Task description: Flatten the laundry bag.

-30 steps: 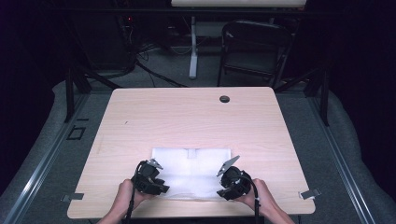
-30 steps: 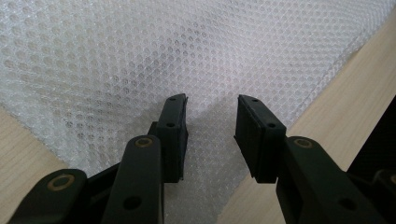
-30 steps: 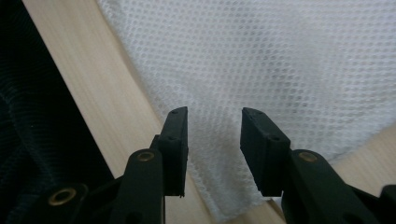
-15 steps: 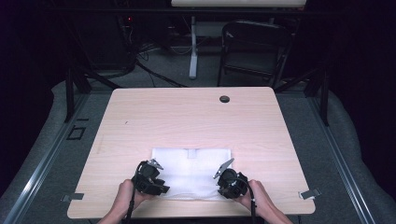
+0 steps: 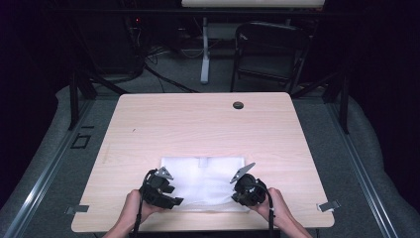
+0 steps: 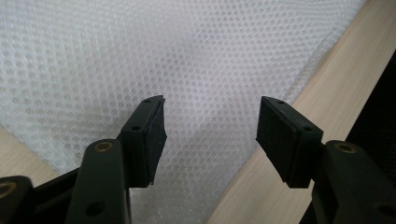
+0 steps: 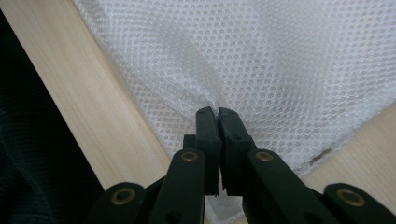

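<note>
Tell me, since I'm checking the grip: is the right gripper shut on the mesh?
Shut. The right gripper fingers pinch a puckered fold of the white mesh cloth.

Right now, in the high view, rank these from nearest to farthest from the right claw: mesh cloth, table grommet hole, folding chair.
1. mesh cloth: pinched in the right claw, table's near edge.
2. grommet hole: far edge of the table.
3. folding chair: on the floor beyond the table.

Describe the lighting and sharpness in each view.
High view: the table is evenly lit, the room around it dark, everything slightly soft. Left gripper view: the white mesh cloth is bright and washed out toward the top, the black pads blurred. Right gripper view: the mesh is sharper, with soft shadows in its folds.
</note>
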